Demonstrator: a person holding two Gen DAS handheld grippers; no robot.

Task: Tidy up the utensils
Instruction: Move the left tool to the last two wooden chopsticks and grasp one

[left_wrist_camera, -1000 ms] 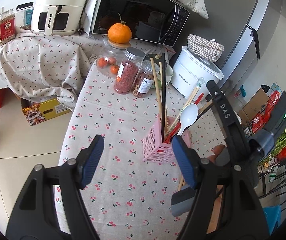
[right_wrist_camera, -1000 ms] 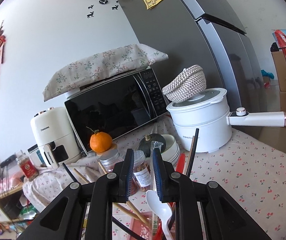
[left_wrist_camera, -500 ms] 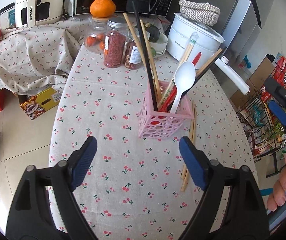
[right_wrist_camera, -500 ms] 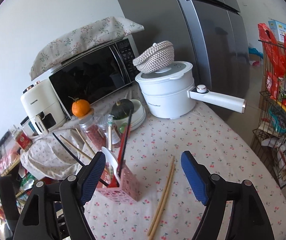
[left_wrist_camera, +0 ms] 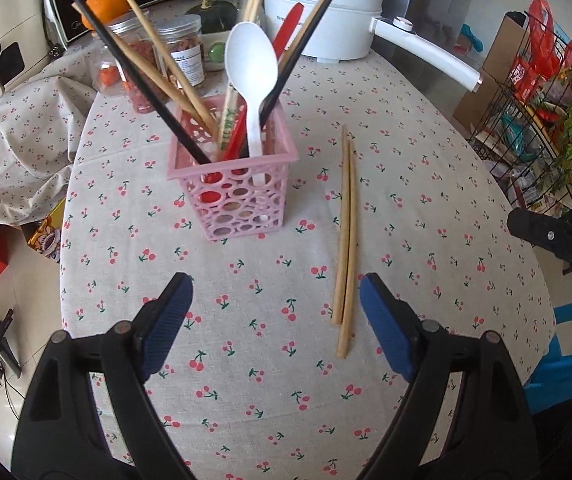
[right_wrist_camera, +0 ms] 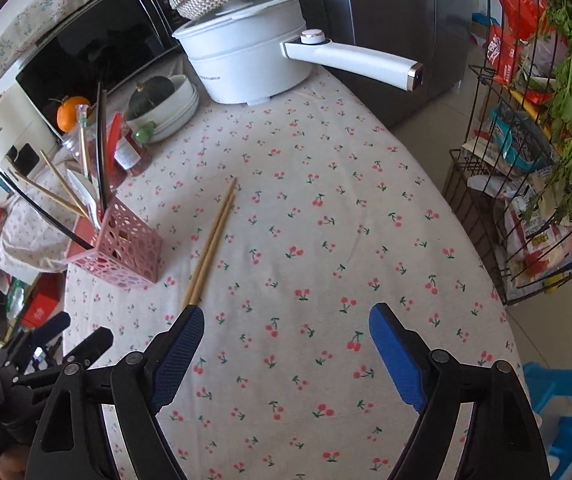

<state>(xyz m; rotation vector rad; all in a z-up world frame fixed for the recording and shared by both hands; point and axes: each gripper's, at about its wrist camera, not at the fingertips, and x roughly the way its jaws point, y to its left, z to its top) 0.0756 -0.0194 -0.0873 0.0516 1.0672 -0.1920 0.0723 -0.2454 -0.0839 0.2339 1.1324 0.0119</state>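
Worktop under cherry-print cloth, crowded kitchen corner behind: microwave, white pot, jars, orange; wire rack with greens to right. Pink basket stands mid-worktop, holding spoon and mixed chopsticks. Loose chopstick pair lies flat just right of basket. Left gripper released, jaws wide, empty, above cloth; right gripper likewise spread, empty. Basket bottom contents hard to make out; near end of pair hidden behind right gripper's finger in right view
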